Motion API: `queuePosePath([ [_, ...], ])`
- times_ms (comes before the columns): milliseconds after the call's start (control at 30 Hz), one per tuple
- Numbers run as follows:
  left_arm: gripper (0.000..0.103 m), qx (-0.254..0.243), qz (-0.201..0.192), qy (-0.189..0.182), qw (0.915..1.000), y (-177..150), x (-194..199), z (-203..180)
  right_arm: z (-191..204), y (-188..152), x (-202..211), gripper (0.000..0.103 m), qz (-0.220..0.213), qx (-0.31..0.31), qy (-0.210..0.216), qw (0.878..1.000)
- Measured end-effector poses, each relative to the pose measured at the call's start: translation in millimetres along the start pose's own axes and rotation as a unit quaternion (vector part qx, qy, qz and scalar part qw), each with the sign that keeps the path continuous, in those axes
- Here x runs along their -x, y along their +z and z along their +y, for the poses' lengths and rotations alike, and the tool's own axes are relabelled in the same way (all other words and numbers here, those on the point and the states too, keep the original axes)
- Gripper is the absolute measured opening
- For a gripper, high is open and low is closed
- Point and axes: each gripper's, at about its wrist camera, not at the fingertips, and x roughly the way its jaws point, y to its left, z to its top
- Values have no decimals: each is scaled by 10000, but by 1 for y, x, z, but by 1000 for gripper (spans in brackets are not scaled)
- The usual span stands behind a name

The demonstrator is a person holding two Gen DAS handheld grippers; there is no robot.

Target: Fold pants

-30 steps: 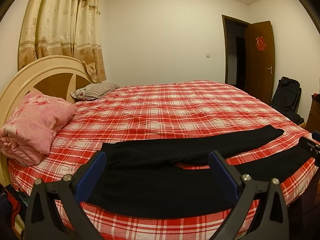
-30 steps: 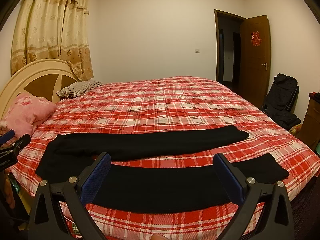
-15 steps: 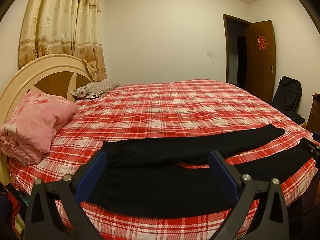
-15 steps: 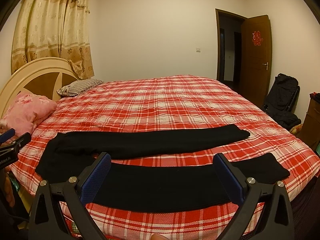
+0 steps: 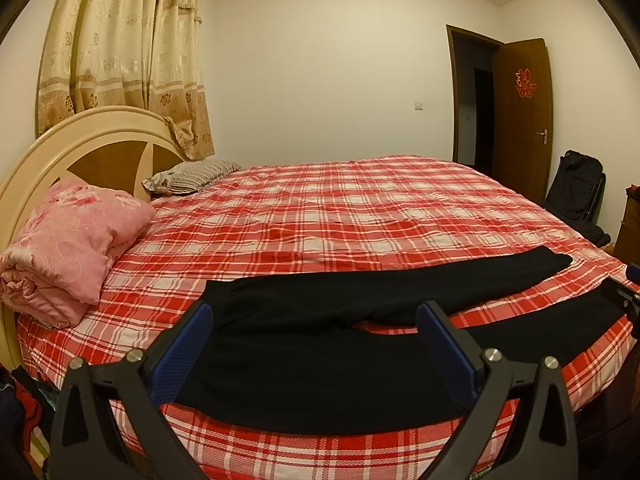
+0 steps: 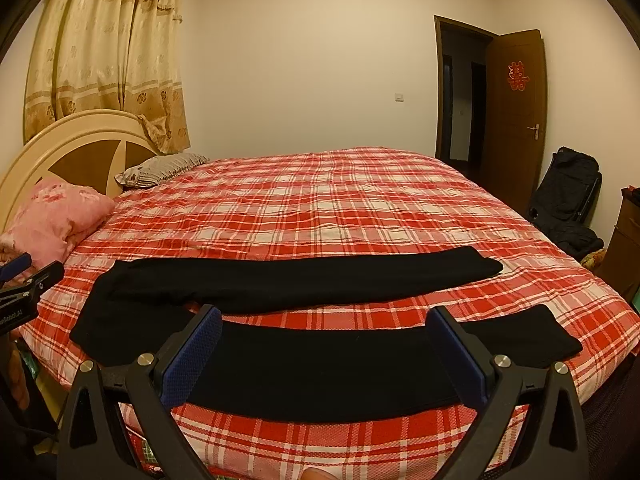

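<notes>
Black pants (image 6: 304, 280) flat on plaid bed (image 6: 340, 208), legs splayed, unfolded | left tool (image 5: 314, 350), right tool (image 6: 324, 346) both spread, empty | soft, limp, light: you'd pinch waistband corner and far cuff.

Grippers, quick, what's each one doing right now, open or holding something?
Left gripper: open, holding nothing, above the black pants.
Right gripper: open, holding nothing.

plaid bed (image 5: 360, 216), pink quilt (image 5: 68, 240), open door (image 6: 516, 116)
</notes>
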Motion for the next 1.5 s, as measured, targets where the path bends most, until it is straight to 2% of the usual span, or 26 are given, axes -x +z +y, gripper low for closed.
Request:
queuePosePath([
  [333,103,-35,138,7,9999,-6,-10,-3,1,-5,-10,102,105,32,-5,9999],
  [433,103,-20,208,-25,9998,-8,-20,2,-1,-8,-20,102,216,49,-23,9998],
  [533,103,31,331,120,9994,-10,-39,16,-5,-13,-34,102,341,50,-95,9994],
  [700,103,17,442,646,9969,-9,-85,67,-17,-20,-60,102,606,27,-220,9979],
  [767,103,70,606,811,9948,-8,-111,98,-25,-19,-69,102,624,-1,-293,9976],
  [967,103,100,1072,1158,9874,-15,-173,155,-56,-4,-107,102,933,-80,-463,9945],
  [1100,101,288,1410,991,9846,-18,-210,171,-76,12,-136,102,1168,59,-697,9907],
  [1367,77,-35,1793,567,9821,-7,-283,164,-128,40,-200,101,1712,-130,-901,9810],
  [1500,66,-113,2075,360,9775,-9,-307,162,-169,52,-230,90,2000,-523,-999,9733],
])
